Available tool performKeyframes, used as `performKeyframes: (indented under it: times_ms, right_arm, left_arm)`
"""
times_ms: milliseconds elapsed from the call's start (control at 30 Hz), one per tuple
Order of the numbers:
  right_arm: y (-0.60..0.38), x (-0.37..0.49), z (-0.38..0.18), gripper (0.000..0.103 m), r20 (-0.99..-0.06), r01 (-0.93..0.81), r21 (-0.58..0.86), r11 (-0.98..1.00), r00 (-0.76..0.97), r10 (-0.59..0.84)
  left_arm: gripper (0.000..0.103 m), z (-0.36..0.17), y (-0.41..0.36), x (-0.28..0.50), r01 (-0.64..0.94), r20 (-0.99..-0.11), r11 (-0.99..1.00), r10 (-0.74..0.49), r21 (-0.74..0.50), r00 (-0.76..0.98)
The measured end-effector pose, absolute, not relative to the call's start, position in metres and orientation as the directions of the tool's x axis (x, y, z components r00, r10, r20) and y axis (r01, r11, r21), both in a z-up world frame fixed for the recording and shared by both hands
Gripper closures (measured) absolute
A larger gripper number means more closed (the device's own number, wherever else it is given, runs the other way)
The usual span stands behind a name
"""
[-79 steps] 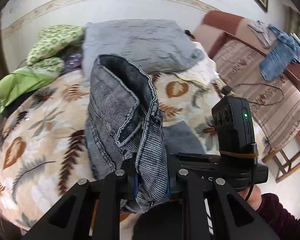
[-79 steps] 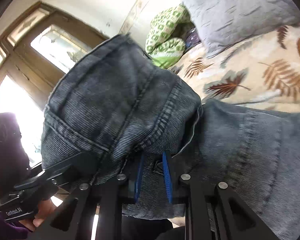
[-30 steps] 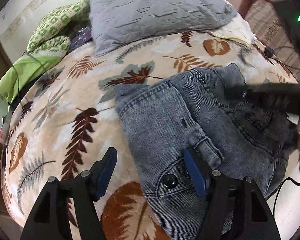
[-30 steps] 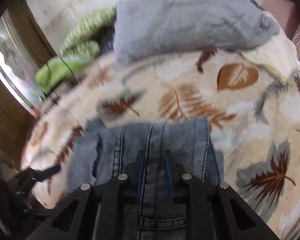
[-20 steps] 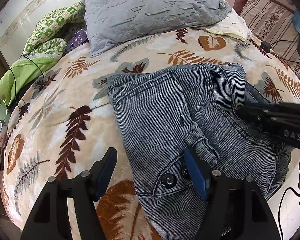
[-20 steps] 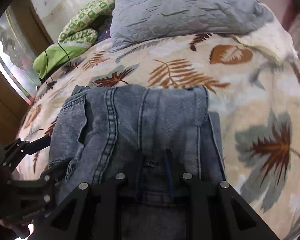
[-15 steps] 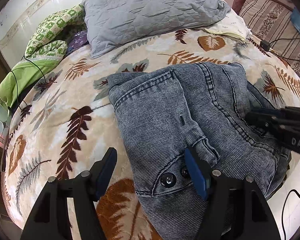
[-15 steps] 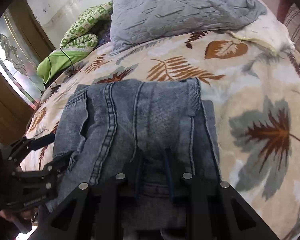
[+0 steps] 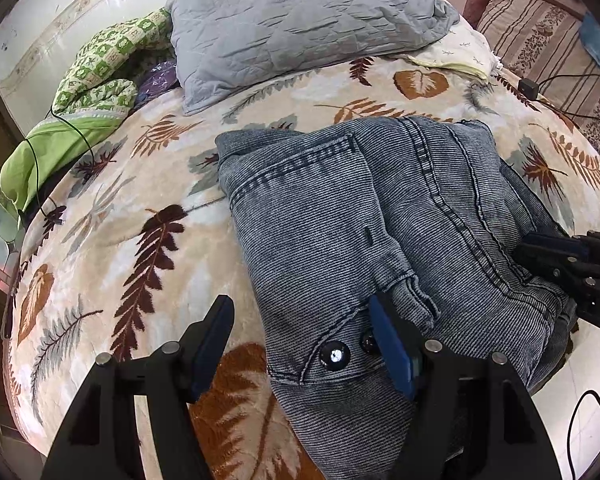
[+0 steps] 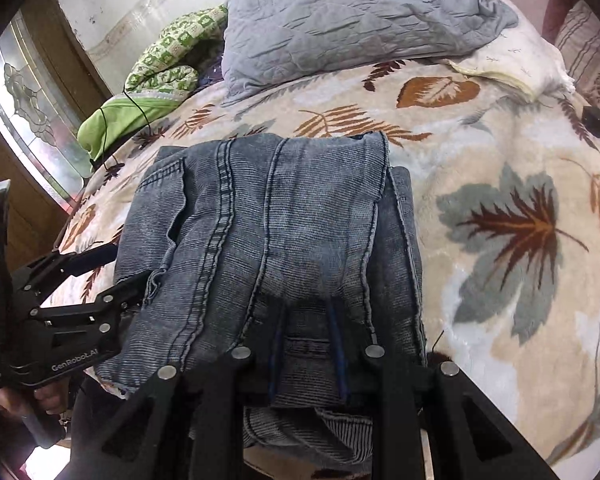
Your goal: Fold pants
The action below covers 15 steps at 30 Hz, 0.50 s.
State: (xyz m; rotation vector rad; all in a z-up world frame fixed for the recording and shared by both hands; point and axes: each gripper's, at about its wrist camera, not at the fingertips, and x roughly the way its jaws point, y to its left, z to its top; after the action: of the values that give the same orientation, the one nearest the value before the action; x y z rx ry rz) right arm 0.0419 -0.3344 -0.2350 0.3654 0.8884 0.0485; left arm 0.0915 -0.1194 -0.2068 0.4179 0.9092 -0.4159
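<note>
The grey-blue denim pants (image 9: pixel 360 220) lie folded in a thick stack on the leaf-patterned blanket (image 9: pixel 120 208), near the bed's front edge. My left gripper (image 9: pixel 300 336) is open wide at their near left corner; one blue pad rests beside the two dark buttons and grips nothing. In the right wrist view, my right gripper (image 10: pixel 307 344) is shut on a thick fold at the near edge of the pants (image 10: pixel 280 220), and denim drapes over its fingertips. The right gripper (image 9: pixel 534 254) shows at the pants' right edge, the left gripper (image 10: pixel 116 268) at their left edge.
A grey pillow (image 9: pixel 300 20) and green patterned bedding (image 9: pixel 96 80) with a black cable lie at the head of the bed. A striped sofa (image 9: pixel 560 60) and a small black charger (image 9: pixel 528 86) are to the right. A glass door (image 10: pixel 24 112) stands to the left.
The pants, first held up by both grippers, now lie on the bed and the left gripper has let go. Over the last second the right gripper drew its fold toward the bed's front edge.
</note>
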Motion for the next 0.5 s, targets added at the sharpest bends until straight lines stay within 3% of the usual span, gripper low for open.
performKeyframes:
  times_ms: [500]
  right_arm:
    - [-0.338, 0.018, -0.239, 0.078, -0.707, 0.110, 0.410, 0.905, 0.665, 0.240]
  left_arm:
    - [0.030, -0.207, -0.108, 0.091, 0.497, -0.836, 0.862, -0.194, 0.104, 0.512]
